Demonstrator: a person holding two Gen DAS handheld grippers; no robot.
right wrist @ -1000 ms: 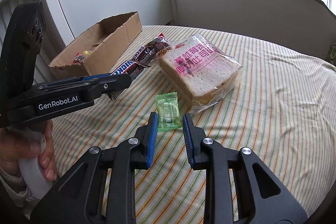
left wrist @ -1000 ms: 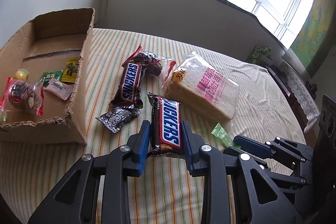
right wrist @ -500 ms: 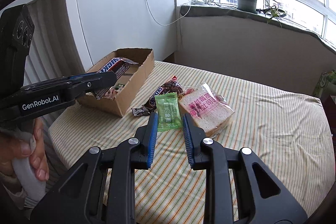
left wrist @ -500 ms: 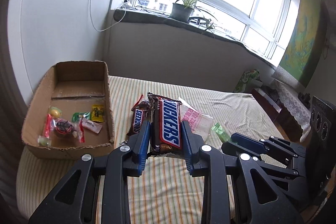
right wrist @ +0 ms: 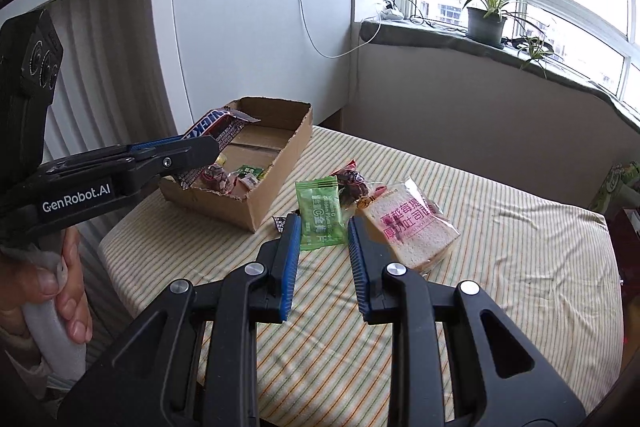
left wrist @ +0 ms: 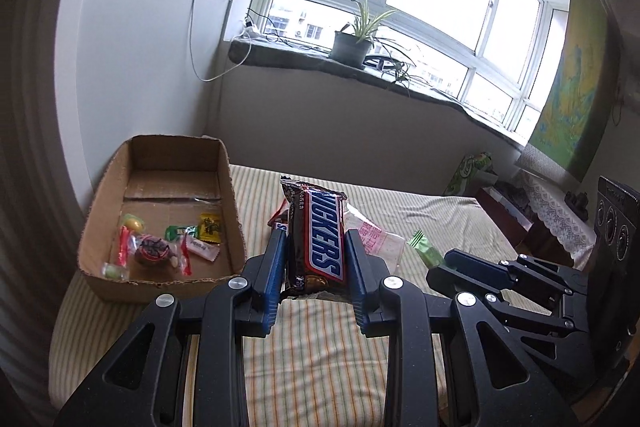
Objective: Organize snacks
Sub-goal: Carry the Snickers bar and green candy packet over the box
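My left gripper [left wrist: 315, 245] is shut on a brown Snickers bar [left wrist: 320, 227], held upright in the air to the right of the cardboard box [left wrist: 160, 281]. In the right wrist view the same left gripper [right wrist: 200, 151] holds the Snickers bar [right wrist: 218, 125] over the box's near left corner. My right gripper [right wrist: 324, 227] is shut on a small green candy packet [right wrist: 320, 213], lifted above the striped table [right wrist: 520, 267]. The left wrist view shows that right gripper [left wrist: 448, 261] with the green packet [left wrist: 426, 251] at its tip.
The box [right wrist: 280, 183] holds several small wrapped candies [left wrist: 152, 247]. A bagged sliced loaf [right wrist: 412, 223], a dark wrapped snack [right wrist: 352, 183] and a small black packet [right wrist: 279, 223] lie on the cloth. A person's hand [right wrist: 48, 291] grips the left handle. A windowsill with a plant [left wrist: 356, 43] lies behind.
Both grippers have risen from the table, each carrying its snack: the Snickers bar on the left, the green packet on the right. The views now look down on the box from higher up.
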